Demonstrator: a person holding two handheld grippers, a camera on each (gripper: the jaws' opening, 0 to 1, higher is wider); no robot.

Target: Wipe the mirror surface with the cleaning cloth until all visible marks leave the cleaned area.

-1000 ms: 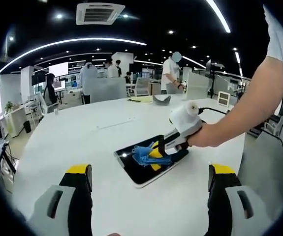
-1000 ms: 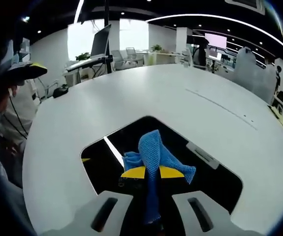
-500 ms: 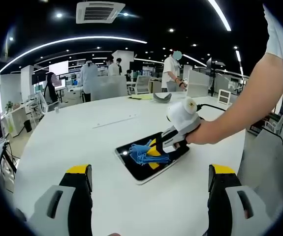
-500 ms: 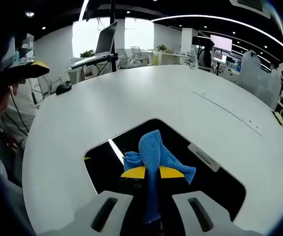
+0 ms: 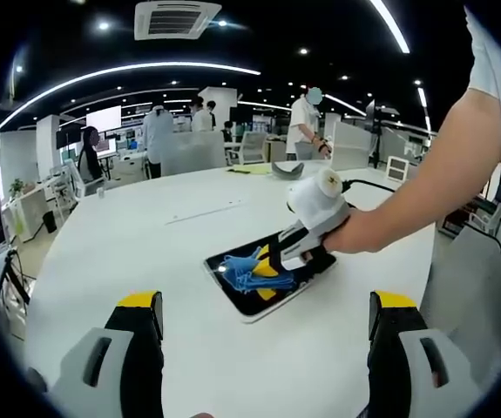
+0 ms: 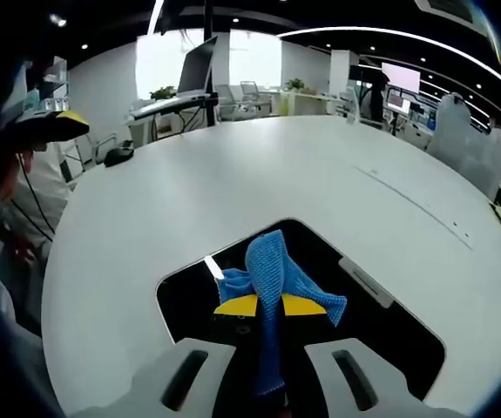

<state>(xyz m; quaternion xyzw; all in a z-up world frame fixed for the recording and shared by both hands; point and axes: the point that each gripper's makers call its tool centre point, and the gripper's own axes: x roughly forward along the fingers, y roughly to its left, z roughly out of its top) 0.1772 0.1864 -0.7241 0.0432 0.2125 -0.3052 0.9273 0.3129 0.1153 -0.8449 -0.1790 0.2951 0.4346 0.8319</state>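
Note:
A dark rectangular mirror point(image 5: 263, 289) lies flat on the white table point(image 5: 145, 252); in the right gripper view the mirror point(image 6: 381, 322) spreads under the jaws. A blue cleaning cloth point(image 6: 272, 274) is pinched in my right gripper point(image 6: 269, 306), which is shut on it and rests low over the glass. From the left gripper view, that right gripper point(image 5: 272, 266) comes in from the right in a person's hand, pressing the blue cloth point(image 5: 248, 272) on the mirror's left half. My left gripper point(image 5: 267, 313) stands open well short of the mirror, nothing between its yellow-tipped jaws.
A grey object point(image 5: 287, 173) lies at the table's far edge. Several people stand among desks and chairs behind it. A person's arm point(image 5: 424, 192) crosses the right side. In the right gripper view a monitor point(image 6: 193, 70) and desk stand beyond the table.
The right gripper with the cloth has slid a little toward the mirror's far left end. The left gripper has stayed put and open.

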